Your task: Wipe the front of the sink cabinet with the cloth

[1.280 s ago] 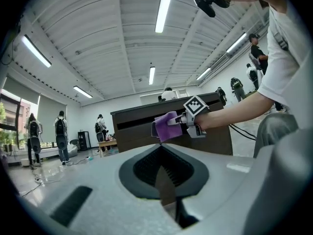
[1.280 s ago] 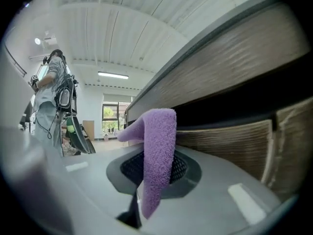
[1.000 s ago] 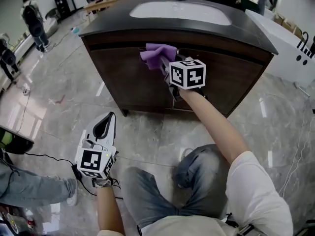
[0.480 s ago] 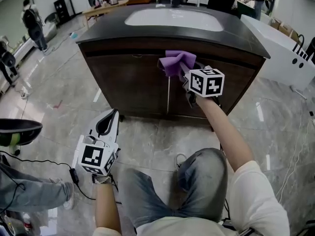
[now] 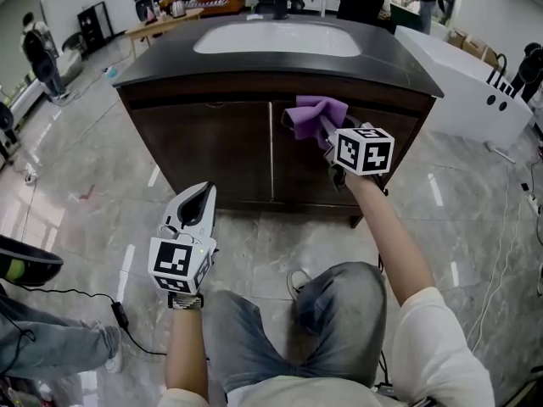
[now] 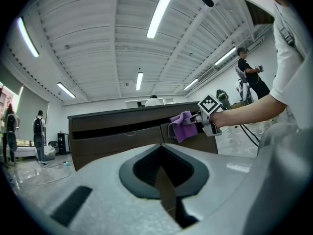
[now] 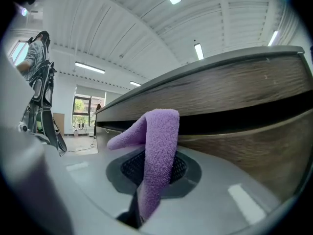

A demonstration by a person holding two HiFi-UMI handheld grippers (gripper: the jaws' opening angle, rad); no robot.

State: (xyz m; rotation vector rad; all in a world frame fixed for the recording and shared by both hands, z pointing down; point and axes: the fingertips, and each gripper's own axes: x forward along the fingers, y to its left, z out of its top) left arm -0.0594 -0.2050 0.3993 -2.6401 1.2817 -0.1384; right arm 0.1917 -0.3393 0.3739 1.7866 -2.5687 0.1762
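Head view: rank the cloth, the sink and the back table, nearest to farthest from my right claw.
1. The cloth: gripped in the right claw, at the cabinet front.
2. The sink: up and left, set in the countertop.
3. The back table: far left, across the room behind the cabinet.

Pale grey, glossy stone floor [image 5: 93, 176] carries everything here. The dark wooden sink cabinet [image 5: 212, 151] stands on it at the far middle, on short legs, its dark top holding a white basin [image 5: 276, 39]. Just right of the cabinet a white tub [image 5: 462, 87] sits on the floor. At near left a black cable [image 5: 119, 314] trails across the tiles. Near the middle, the person's shoe [image 5: 297, 283] rests on the floor.
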